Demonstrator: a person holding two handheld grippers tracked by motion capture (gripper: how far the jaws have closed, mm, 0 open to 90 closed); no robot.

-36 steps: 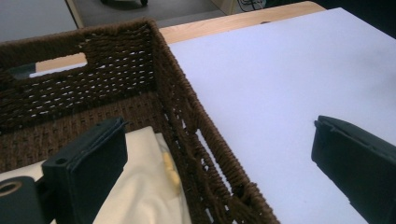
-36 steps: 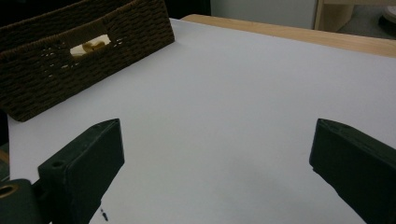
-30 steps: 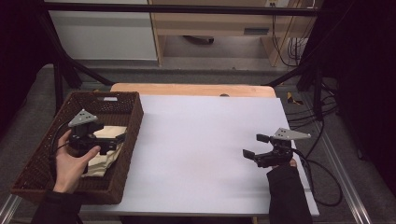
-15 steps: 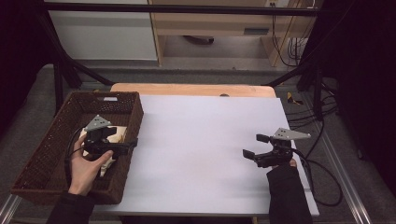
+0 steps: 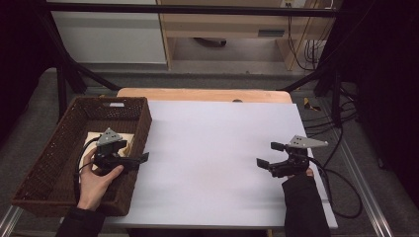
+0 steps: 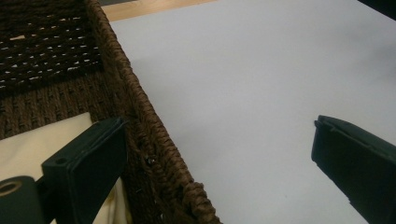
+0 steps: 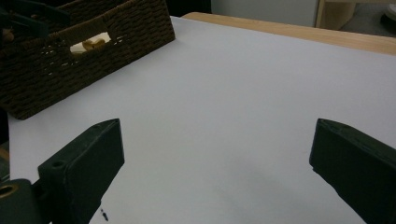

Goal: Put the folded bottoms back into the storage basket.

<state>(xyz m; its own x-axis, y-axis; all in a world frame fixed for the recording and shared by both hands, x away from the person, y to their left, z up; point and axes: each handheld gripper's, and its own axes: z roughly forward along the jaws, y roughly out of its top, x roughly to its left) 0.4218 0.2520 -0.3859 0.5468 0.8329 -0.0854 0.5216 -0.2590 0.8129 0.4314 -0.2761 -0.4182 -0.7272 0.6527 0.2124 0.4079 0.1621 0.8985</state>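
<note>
Table [image 5: 217, 148] bare; basket [image 6: 154, 154] rim splits left fingers.

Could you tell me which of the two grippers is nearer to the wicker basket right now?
Left. The left gripper sits right at the wicker basket's near-side rim, one jaw inside and one outside it. The right gripper hovers over the white table, far across from it.

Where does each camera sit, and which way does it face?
High view: above the person's side, looking forward and down; both forearms, left gripper, right gripper.
Left gripper view: rides that gripper, open jaws straddling the basket rim.
Right gripper view: faces across the table.
All three share the basket and table.
</note>
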